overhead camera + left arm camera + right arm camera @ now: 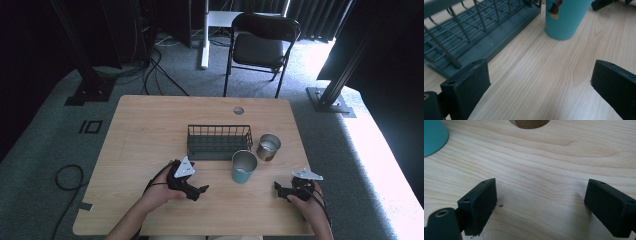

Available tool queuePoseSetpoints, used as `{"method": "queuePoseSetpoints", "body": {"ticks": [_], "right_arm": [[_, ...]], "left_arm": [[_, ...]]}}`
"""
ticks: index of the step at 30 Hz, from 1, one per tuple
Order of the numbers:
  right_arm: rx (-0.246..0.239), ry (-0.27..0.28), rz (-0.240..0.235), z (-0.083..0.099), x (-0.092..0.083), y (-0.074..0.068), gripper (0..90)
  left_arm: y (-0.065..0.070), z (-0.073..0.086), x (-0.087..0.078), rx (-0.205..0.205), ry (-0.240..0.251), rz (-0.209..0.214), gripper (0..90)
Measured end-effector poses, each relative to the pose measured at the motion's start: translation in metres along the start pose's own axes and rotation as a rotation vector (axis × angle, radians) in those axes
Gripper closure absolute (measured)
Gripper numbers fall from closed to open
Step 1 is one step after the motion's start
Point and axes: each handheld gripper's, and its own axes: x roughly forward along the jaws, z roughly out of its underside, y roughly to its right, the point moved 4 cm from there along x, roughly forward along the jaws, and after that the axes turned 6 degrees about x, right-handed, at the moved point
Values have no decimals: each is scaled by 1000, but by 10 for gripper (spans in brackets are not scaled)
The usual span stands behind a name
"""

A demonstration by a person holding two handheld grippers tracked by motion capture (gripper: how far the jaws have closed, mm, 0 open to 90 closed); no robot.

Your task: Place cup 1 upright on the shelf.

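The left gripper (200, 190) has its 2 jaws spread wide apart with nothing between them but bare wood, and it sits low over the table (150, 130) near the front edge. The right gripper (278, 190) is the same: jaws wide apart, holding nothing, low over the table on the other side. Between the 2 grippers, a bit farther back, stands the teal cup (243, 167), upright and on its own, with no jaw touching it. In the left gripper view the teal cup (565, 17) is straight ahead, so it looks like the thing to pick up first. Just behind it and to the right stands the silver cup (268, 146), also upright. Right beside both cups is the dark wire basket (219, 142), and it has nothing in it. So I think the job has barely started: both cups are on the table, the basket waits, and all the picking up and putting in is left to do.
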Motion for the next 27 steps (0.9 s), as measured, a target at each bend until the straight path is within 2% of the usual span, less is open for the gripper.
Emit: {"method": "queuePoseSetpoints", "body": {"ticks": [5, 7, 20, 27], "right_arm": [[0, 0, 0, 0, 0, 0, 106], [0, 0, 0, 0, 0, 0, 106], [0, 0, 0, 0, 0, 0, 106], [0, 0, 0, 0, 0, 0, 106]], "left_arm": [[1, -4, 2, 7, 9, 4, 26], [4, -10, 6, 21, 19, 17, 26], [8, -33, 18, 64, 54, 38, 26], [10, -39, 27, 66, 76, 56, 26]]}}
